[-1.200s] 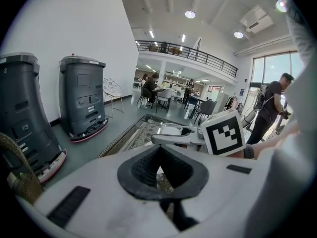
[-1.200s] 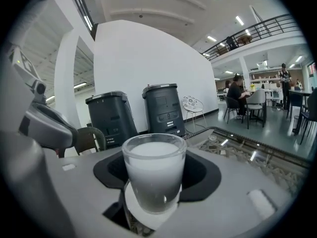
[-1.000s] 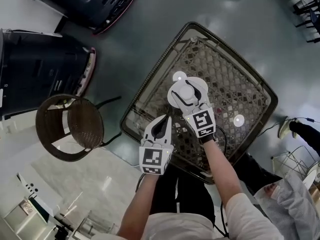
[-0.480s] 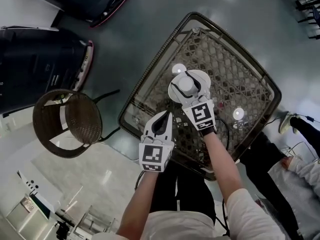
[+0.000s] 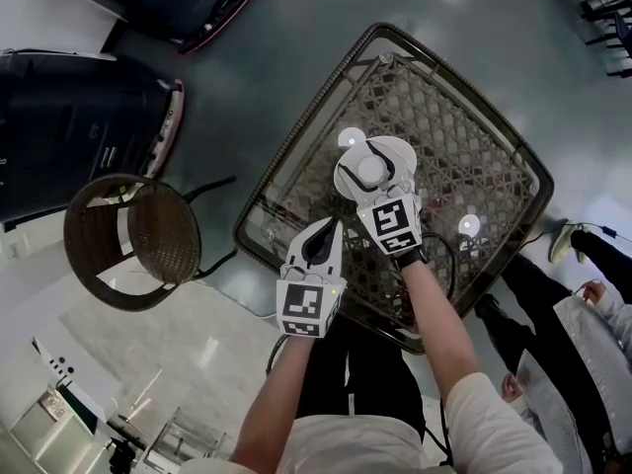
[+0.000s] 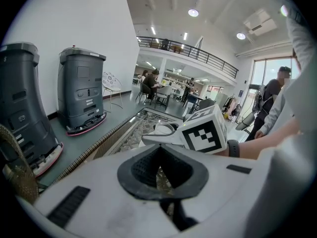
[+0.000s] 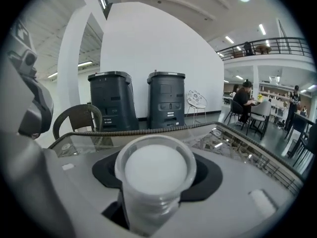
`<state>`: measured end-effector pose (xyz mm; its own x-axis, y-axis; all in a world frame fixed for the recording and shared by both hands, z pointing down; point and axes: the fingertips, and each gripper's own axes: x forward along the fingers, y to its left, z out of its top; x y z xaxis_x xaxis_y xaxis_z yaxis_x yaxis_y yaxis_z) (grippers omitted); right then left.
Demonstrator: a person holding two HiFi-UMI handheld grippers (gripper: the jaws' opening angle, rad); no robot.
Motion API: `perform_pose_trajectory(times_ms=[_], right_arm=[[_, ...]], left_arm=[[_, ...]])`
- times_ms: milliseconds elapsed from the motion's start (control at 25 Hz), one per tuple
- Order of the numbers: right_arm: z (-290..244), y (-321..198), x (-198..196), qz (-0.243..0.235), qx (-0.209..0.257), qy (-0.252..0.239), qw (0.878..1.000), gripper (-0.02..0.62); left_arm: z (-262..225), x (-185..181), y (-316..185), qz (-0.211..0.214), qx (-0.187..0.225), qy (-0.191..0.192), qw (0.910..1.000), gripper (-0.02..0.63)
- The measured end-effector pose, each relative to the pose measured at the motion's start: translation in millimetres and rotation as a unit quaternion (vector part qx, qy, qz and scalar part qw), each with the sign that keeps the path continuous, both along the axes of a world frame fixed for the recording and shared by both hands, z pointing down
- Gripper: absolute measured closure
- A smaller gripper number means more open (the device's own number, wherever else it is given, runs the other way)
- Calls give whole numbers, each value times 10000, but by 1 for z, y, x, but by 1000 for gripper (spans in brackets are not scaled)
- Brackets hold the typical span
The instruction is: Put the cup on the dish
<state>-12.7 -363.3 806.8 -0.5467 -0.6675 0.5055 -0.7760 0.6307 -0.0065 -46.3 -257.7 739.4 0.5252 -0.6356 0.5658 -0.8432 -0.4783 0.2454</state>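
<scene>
Cup (image 7: 156, 170) between right gripper (image 5: 369, 164) jaws — just opening — unmoved above dish (image 5: 403, 160).

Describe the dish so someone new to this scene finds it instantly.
In the head view, find the square wicker table with the glass top. Near its middle lies the dish, a round white plate with the cup over its centre. The other pale spots on the glass are small light glints; the dish is far larger.

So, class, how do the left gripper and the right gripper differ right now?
The right gripper holds the cup, jaws just opened a little; the left gripper holds nothing. The right gripper reaches over the dish; the left gripper hangs nearer the table edge. Both carry marker cubes.
</scene>
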Motion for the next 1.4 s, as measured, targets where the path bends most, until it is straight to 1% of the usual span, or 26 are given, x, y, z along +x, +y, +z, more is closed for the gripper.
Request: perform_pose_trajectory(times_ms=[80,200,240,440,640,760,920,1040,1200,1400], right_arm=[[0,1,-1,-21,-77,51,10000,298],[-5,4,-1,-4,-100,90,9999,189],[-8,5,-1,20,-89,73,9999,180],[-23,11,3,120,-44,-6,9999,161],[-37,20,17,271,-36,131,9995,147],[-49,29,25,307,-34,158,9994,150],[-72,50,35,361,-22,163,9992,176],[-95,73,40,466,-10,72,9989,259],[-134,99,40,663,131,-111,9977,362],[-186,135,34,782,346,-166,9962,463]], left_arm=[[-2,0,1,12,8,4,10000,601],[-7,1,2,29,27,16,10000,601],[-8,1,2,36,32,18,10000,600],[-17,0,5,23,72,59,10000,600],[-31,0,8,-43,170,111,9998,601],[-40,0,10,-68,211,127,9997,601],[-53,0,18,-39,272,107,9996,600],[-70,-4,28,-9,357,76,9993,600],[-96,-17,38,-114,519,133,9985,601],[-132,-28,57,-236,681,275,9970,601]])
